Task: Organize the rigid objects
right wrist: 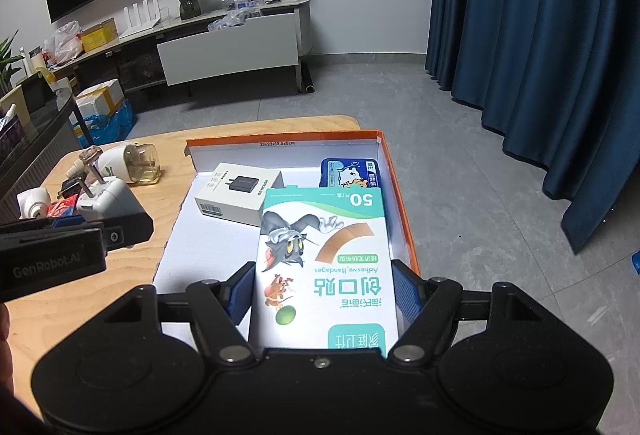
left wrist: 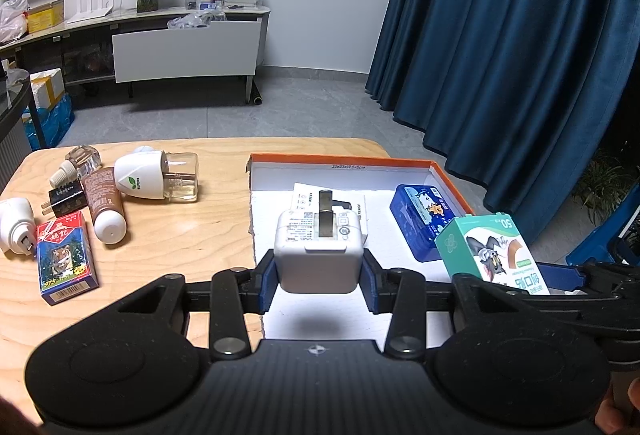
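left gripper [left wrist: 319,285] jaws clamp a white charger [left wrist: 319,255] above the orange-rimmed box [left wrist: 344,158]; right gripper [right wrist: 324,299] jaws clamp a bandage box [right wrist: 326,259] at its 4 o'clock side. lower each level onto bare floor, clear of the blue tin [left wrist: 426,221] at 2 o'clock.

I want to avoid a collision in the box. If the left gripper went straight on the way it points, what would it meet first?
Probably the white charger box lying in the orange-rimmed box, straight beyond the white charger held by the left gripper; depth is uncertain.

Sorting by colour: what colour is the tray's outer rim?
Orange, on the white-lined cardboard tray; clearest in the right wrist view.
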Available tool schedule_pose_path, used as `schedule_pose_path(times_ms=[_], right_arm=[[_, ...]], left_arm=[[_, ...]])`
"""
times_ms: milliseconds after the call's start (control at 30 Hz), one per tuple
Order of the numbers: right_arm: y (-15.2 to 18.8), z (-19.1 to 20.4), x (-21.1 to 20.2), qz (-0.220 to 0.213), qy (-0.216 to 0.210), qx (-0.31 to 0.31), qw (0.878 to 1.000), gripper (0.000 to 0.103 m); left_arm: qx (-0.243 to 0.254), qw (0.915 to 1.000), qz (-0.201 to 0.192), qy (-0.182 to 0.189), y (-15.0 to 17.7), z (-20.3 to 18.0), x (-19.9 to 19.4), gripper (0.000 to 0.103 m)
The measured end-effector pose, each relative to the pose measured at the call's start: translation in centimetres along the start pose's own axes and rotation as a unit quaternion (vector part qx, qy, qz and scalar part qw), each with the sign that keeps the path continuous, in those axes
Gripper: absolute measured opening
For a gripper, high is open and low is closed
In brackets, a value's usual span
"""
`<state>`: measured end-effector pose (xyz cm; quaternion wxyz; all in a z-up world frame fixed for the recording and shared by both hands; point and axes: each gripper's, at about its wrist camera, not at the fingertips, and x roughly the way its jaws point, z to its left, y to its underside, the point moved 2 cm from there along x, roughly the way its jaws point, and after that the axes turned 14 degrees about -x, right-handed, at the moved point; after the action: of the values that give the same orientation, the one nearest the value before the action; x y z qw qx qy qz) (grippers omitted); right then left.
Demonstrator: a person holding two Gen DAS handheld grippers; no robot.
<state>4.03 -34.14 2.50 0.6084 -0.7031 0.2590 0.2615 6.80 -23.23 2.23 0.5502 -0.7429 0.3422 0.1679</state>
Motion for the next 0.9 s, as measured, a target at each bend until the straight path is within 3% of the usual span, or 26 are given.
schedule_pose_path(times_ms=[900], right_arm=[[0.05, 0.20, 0.85, 0.010, -0.006, 0.000, 1.000, 0.084]], left_arm=[[-0.002, 1.0000, 0.005, -0.002, 0.14, 0.44, 0.47, 0.042]])
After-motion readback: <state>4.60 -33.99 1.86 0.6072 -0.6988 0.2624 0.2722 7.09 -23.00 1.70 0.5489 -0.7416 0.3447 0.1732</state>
